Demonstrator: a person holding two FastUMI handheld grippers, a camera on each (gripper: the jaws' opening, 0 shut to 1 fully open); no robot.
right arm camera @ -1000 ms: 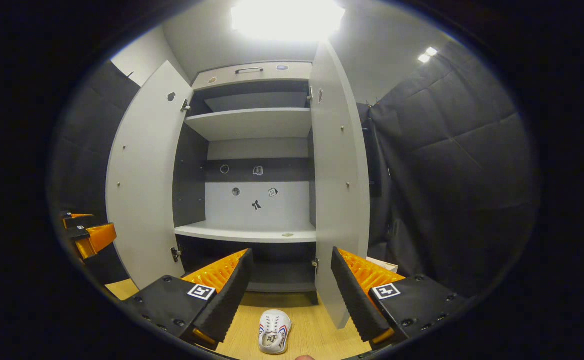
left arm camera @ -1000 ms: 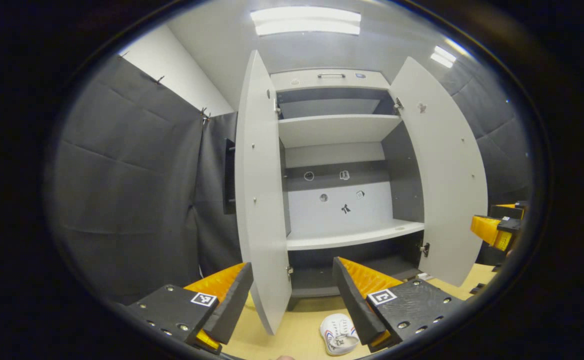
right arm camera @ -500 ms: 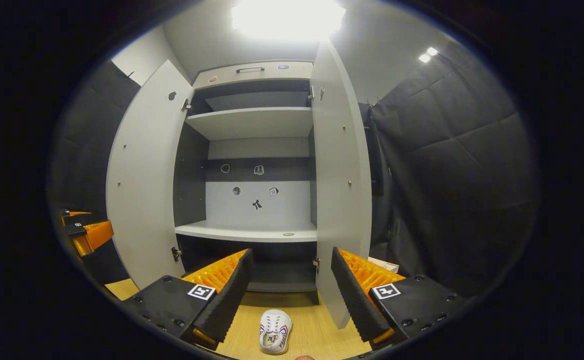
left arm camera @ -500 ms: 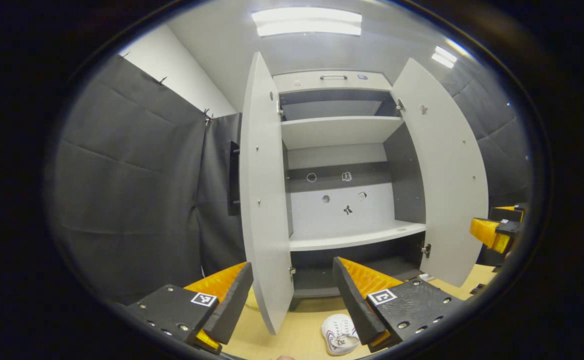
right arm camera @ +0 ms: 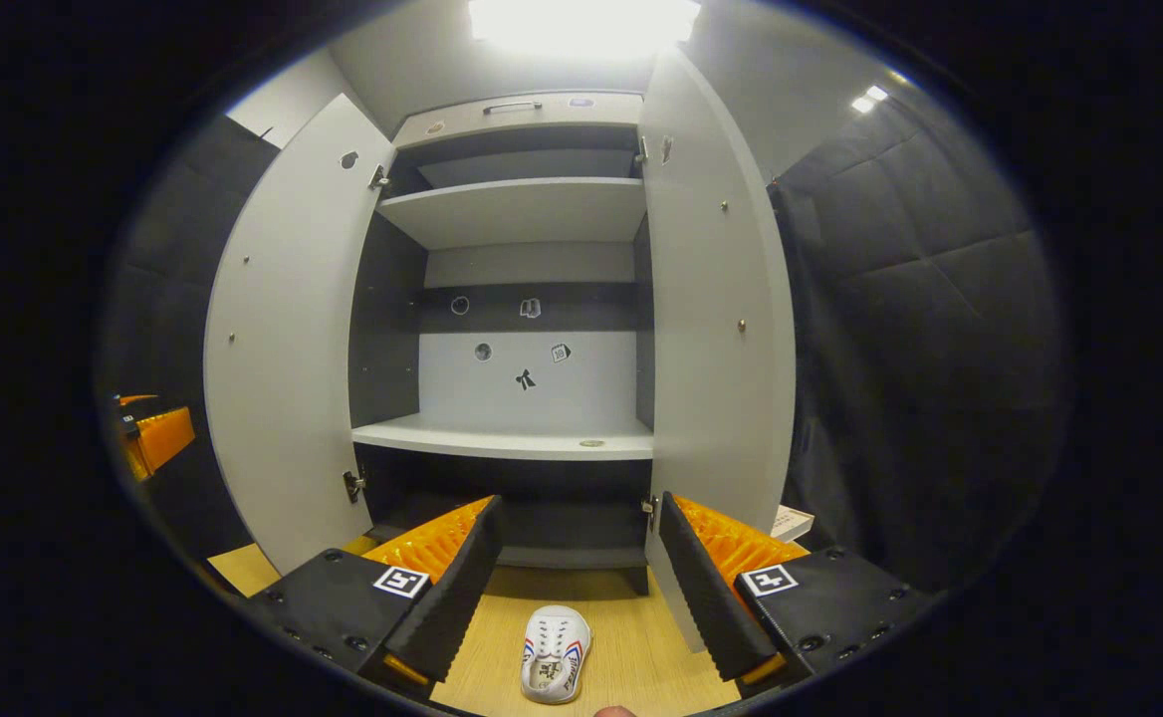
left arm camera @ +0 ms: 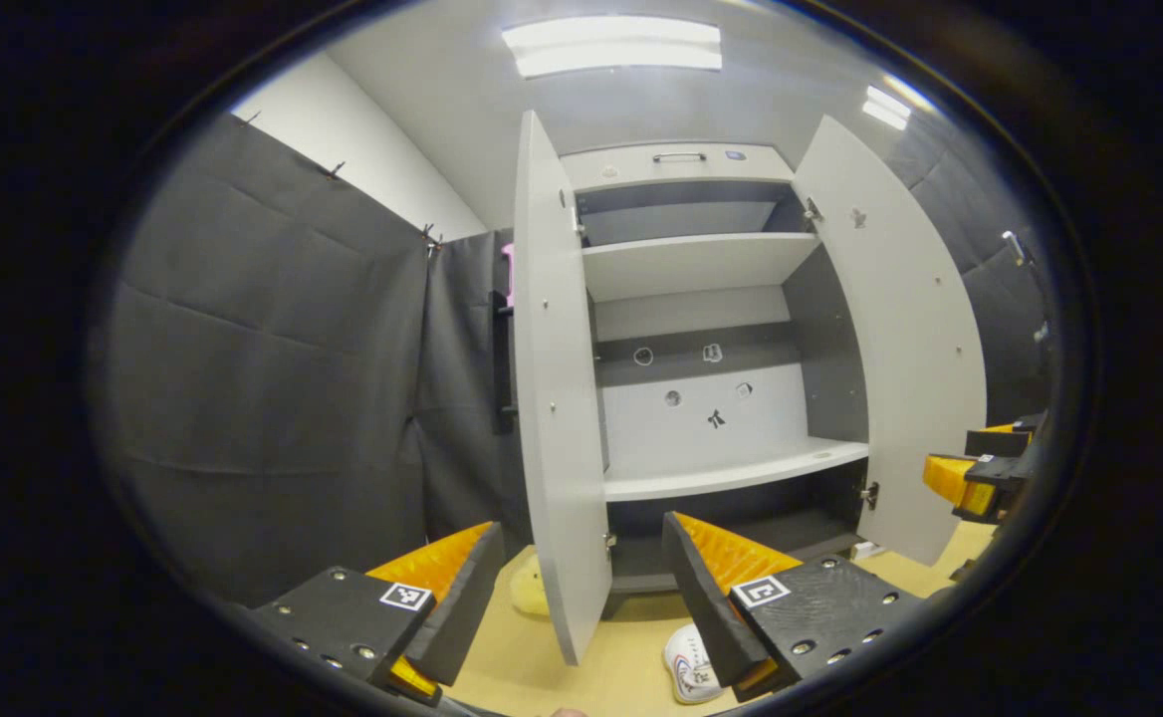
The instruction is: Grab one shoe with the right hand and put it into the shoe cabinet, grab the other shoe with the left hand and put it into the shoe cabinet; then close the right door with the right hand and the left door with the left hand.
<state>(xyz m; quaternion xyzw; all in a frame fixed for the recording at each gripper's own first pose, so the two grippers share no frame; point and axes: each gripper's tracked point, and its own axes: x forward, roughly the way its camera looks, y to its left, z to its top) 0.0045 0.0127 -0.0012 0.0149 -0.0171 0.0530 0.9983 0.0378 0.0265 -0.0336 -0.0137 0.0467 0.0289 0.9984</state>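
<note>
Shoe lying low-centre on floor | cabinet doors standing open | right gripper gaping, empty | left gripper gaping, empty

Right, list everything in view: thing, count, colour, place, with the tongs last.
shoe cabinet: one, pale grey with dark interior, straight ahead, shelves bare.
cabinet doors: two, pale grey, both swung open; left door, right door.
white shoe: one, white with red and blue trim, on the floor before the cabinet.
pale object: one, yellowish, on the floor behind the left door; cannot tell what it is.
floor: one, light wood.
left tongs: one, open, empty.
right tongs: one, open, above the white shoe.
</note>
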